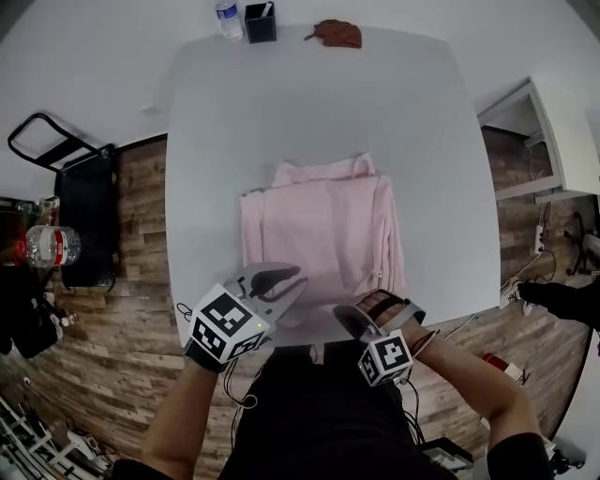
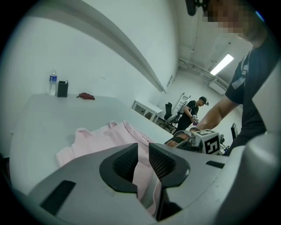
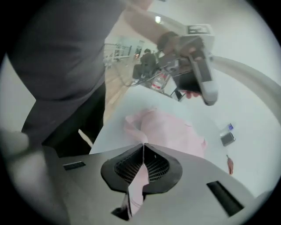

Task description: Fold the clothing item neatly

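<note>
Closest in, low in the head view: left gripper [image 1: 286, 279] narrowed onto the near left corner of the pink shirt [image 1: 319, 225], with a fold of cloth running up between the pads in its own view. Just to its right, right gripper [image 1: 359, 317] pinched fully together on the near right corner, squeezing a thin pink strip between the jaws. Both working the lower edge of the shirt, just above the table's [image 1: 309, 103] near rim.

Moving outward: shirt lying mid-table, apparently already folded into a rough rectangle, neck end toward the top of the frame. Looks light and limp, no stiffness to it. Likely to sag and slide on that smooth top if lifted at one point only. Best taken by the two near corners, as now, and kept level and taut so the fold lands square.

Along the top of the frame: water bottle [image 1: 228, 19], black pen cup [image 1: 261, 22] and brown rag [image 1: 337, 34], all well apart from the cloth. Bare tabletop in between, so room to carry the hem up-frame.

Off the table at left: black cart [image 1: 84, 225] and big plastic bottle [image 1: 52, 246], out of the way.
</note>
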Motion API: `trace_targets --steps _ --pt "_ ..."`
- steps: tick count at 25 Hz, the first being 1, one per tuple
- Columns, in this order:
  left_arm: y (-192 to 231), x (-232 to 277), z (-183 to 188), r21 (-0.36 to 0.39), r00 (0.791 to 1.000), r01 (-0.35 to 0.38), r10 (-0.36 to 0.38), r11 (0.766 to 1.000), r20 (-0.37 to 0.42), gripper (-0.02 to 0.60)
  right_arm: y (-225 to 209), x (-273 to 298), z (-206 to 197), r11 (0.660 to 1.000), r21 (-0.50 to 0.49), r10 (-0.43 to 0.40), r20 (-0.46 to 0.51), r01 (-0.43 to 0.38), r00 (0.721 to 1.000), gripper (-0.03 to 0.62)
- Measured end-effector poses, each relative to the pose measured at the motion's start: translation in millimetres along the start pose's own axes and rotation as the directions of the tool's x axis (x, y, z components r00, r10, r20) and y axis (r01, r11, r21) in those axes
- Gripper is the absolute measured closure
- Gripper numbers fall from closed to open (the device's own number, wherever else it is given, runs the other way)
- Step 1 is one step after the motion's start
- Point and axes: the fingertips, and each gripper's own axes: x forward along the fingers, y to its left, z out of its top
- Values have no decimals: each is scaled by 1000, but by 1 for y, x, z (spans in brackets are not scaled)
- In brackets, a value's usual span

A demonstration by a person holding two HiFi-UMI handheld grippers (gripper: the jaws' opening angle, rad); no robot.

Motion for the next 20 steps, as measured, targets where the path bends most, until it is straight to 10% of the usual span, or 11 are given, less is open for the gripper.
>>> trace_targets --steps 5,10,14,16,20 --pt "2 -14 21 16 996 -53 51 998 72 515 -85 -15 15 939 343 -75 144 21 987 574" --pt "9 -14 29 -23 988 -96 98 995 116 525 -167 5 -44 776 628 -139 76 62 987 574" --pt "12 -3 24 -88 980 -128 140 988 142 526 -179 39 -101 693 716 -87 -37 87 996 571" --pt "17 7 20 -137 973 -155 175 978 152 526 -175 49 -123 672 730 -80 -99 127 992 462" --pt "23 25 10 -173 968 -193 216 966 130 544 -181 22 -138 570 789 -202 -135 229 970 424"
